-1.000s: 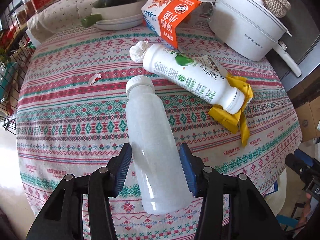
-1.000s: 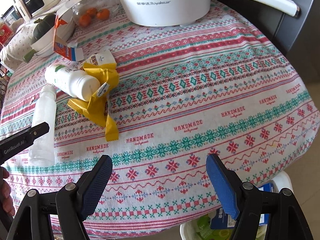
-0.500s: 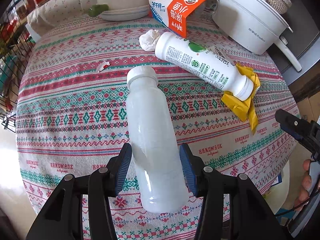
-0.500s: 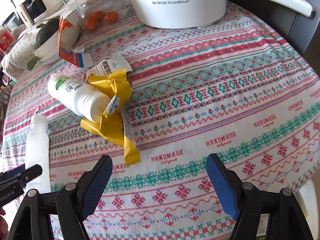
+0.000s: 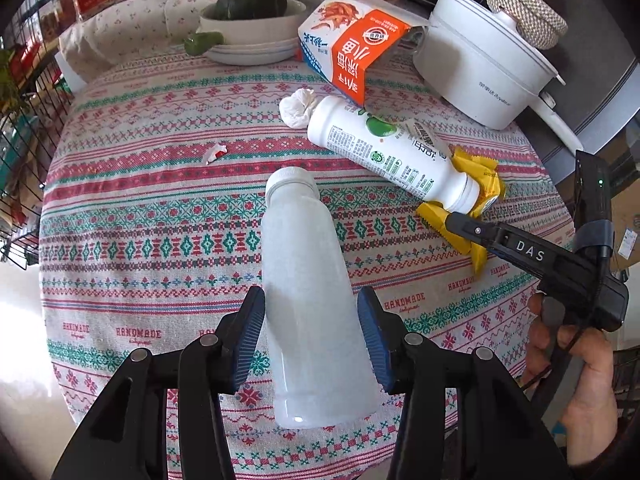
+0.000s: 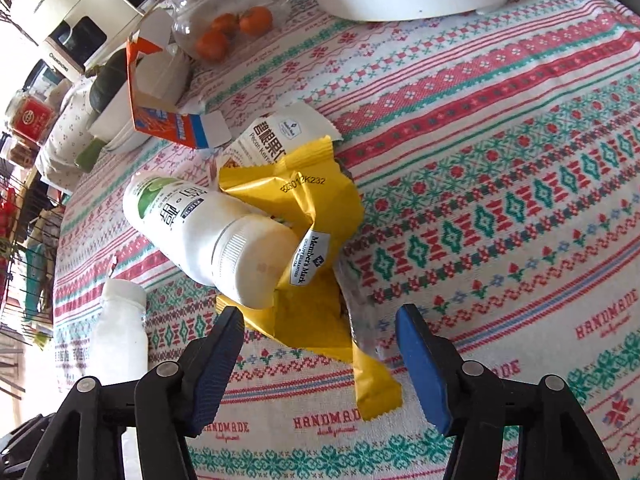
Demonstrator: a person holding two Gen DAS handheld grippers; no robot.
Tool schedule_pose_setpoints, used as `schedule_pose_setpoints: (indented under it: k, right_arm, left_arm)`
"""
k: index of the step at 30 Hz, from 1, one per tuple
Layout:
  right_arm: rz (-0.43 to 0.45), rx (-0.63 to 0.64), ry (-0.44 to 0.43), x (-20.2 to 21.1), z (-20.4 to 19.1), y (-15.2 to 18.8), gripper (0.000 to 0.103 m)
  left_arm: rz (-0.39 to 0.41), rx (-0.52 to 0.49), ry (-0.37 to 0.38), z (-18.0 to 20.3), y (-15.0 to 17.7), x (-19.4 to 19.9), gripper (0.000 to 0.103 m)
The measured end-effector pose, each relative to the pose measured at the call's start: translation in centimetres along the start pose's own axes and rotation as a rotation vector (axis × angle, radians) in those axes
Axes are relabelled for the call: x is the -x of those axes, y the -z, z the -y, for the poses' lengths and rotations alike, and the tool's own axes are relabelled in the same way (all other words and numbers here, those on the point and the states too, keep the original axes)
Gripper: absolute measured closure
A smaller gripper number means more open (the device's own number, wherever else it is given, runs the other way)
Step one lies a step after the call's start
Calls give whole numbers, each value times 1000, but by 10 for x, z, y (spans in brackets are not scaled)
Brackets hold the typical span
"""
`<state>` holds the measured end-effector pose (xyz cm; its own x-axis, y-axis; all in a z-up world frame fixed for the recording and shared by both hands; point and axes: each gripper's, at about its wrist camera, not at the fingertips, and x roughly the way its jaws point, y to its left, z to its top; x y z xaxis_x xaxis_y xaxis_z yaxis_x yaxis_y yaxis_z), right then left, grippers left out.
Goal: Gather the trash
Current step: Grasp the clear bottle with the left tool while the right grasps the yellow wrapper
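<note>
We see our right gripper [image 6: 320, 354] low over the patterned woven tablecloth [image 6: 500, 184], its blue-padded jaws just narrowed but still apart, straddling the tail of a crumpled yellow foil snack wrapper [image 6: 316, 320] without pressing it. A white plastic drink bottle with a green label [image 6: 208, 236] lies on the wrapper. A frosted clear plastic bottle [image 6: 118, 332] lies at left. Behind stands an opened orange-and-blue carton [image 6: 160, 120].
</note>
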<state>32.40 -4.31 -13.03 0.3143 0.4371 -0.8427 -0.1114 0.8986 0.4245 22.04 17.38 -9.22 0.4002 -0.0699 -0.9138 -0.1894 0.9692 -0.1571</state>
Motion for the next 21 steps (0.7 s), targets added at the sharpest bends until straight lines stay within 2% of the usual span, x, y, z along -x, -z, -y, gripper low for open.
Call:
schedule_pose_setpoints:
  k: [3,4,7,8,9,15,21]
  right_arm:
    - [-7,20,-16,-9,-3,0,50]
    - [-4,26,-28,-10,-4,1,59]
    - [0,61,-22,-8,-7,3,62]
    - [-3,76,-21,-5,-8,3,77]
    - [-1,95,-28,-2,-9,5,87]
    - [-4,163,45,30,-9,12,92]
    - [47,196,65,73,2,23,93]
  left_arm:
    - [15,0,16,-1,2,9,53]
    - [20,-2,21,0,3,12,53]
    - [36,-8,38,3,4,20,53]
    - [40,-10,43,3,4,21,53]
    - [43,-12,48,6,4,23,54]
    - [53,-29,93,20,13,34,54]
    - [85,-64,148,38,25,52,55]
